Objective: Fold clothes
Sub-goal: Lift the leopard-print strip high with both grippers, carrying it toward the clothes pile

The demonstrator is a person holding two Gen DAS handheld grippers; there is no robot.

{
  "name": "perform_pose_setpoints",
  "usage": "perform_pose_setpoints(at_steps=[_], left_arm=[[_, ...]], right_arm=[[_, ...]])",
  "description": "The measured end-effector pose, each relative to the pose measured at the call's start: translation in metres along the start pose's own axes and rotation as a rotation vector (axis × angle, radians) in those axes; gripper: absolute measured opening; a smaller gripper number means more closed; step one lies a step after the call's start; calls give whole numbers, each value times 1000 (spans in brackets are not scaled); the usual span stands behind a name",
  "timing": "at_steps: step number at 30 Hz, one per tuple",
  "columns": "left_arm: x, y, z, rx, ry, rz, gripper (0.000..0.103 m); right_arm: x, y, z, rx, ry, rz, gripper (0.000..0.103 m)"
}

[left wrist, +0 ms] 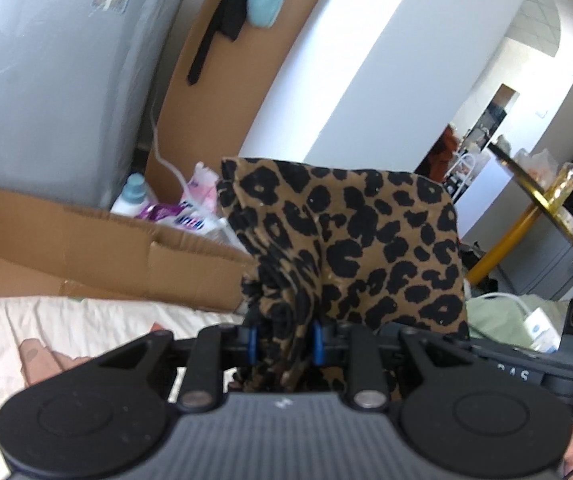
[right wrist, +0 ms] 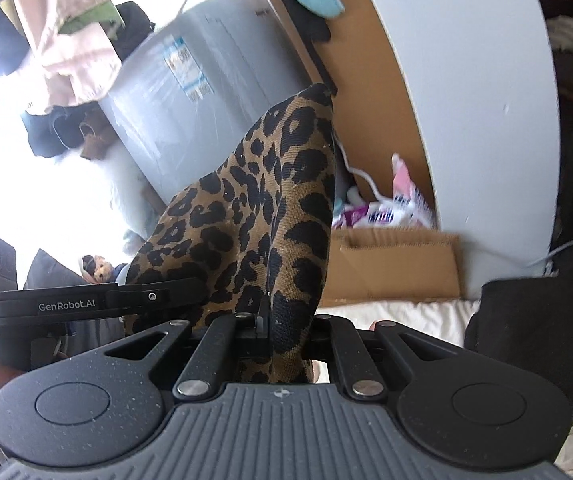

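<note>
A flattened brown cardboard box (left wrist: 98, 240) lies at left, beside a cream printed bedsheet (left wrist: 86, 320) — behind it, a white bottle with a blue cap (left wrist: 132, 196). Far right, a round gold-rimmed table (left wrist: 526, 184) holds a yellow-liquid plastic bottle (left wrist: 564, 184).

Legible markings: "GenRobot.AI" in light letters on the black arm of my left gripper (right wrist: 90, 304), seen from the right wrist view. My right gripper's body (left wrist: 526, 372), seen from the left wrist view, carries partial characters, not reliably readable. The label on the grey wrapped appliance (right wrist: 186, 68) is too blurred to read.
</note>
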State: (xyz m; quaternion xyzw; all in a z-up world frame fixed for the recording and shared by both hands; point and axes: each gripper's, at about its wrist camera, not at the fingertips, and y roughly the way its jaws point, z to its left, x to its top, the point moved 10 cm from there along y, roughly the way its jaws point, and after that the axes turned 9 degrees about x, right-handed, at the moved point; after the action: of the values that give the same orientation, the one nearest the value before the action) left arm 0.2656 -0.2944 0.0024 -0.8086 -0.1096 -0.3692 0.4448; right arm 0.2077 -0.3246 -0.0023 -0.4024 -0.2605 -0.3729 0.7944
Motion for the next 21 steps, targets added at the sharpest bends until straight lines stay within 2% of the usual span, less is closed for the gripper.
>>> perform_pose_setpoints(at_steps=[8,19,21], left_arm=[[22,-26,-63,-46,54,-55,26],[16,-32,-141,-127,64,-58,26],[15,-31,-153,-133,70,-58,26]], right_arm=[[38,-69,-6,-31,-28,-30,7],[82,-157,-26,-85,-51,-67,7],[88,-171,-38,-143,-54,-84,7]])
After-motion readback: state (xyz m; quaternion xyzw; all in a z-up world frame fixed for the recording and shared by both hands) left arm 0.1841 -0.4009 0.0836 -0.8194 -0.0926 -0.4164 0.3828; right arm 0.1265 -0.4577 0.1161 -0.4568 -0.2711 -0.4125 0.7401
